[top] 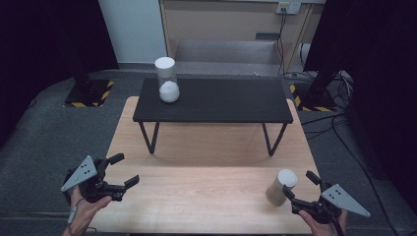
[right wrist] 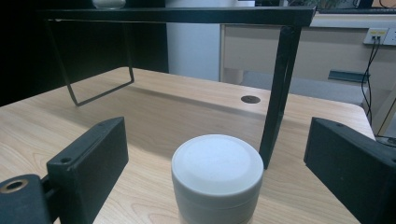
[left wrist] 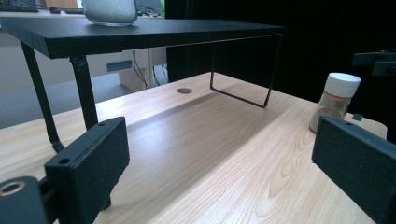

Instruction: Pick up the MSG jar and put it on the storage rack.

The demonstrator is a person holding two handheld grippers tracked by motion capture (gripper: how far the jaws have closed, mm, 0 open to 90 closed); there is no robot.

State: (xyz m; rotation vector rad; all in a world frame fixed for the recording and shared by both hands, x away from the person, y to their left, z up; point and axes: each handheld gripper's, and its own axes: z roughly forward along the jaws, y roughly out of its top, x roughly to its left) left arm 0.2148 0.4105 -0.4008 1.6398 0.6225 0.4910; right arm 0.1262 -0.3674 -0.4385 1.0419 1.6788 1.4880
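Observation:
A small jar with a white lid (top: 282, 186) stands on the wooden table (top: 206, 196) near its front right corner. My right gripper (top: 301, 187) is open just behind it, one jaw on each side of the white lid (right wrist: 217, 173) and neither touching. The same jar (left wrist: 335, 100) stands far off in the left gripper view. My left gripper (top: 124, 170) is open at the table's front left, with bare wood between its jaws. A taller clear jar with a white lid (top: 167, 80), part full of white powder, stands on the black shelf (top: 216, 101).
The black shelf stands on thin metal legs (top: 149, 136) across the back half of the table, with open room underneath. A leg (right wrist: 279, 88) rises just beyond the small jar. Dark stands and cables (top: 339, 113) lie on the floor around the table.

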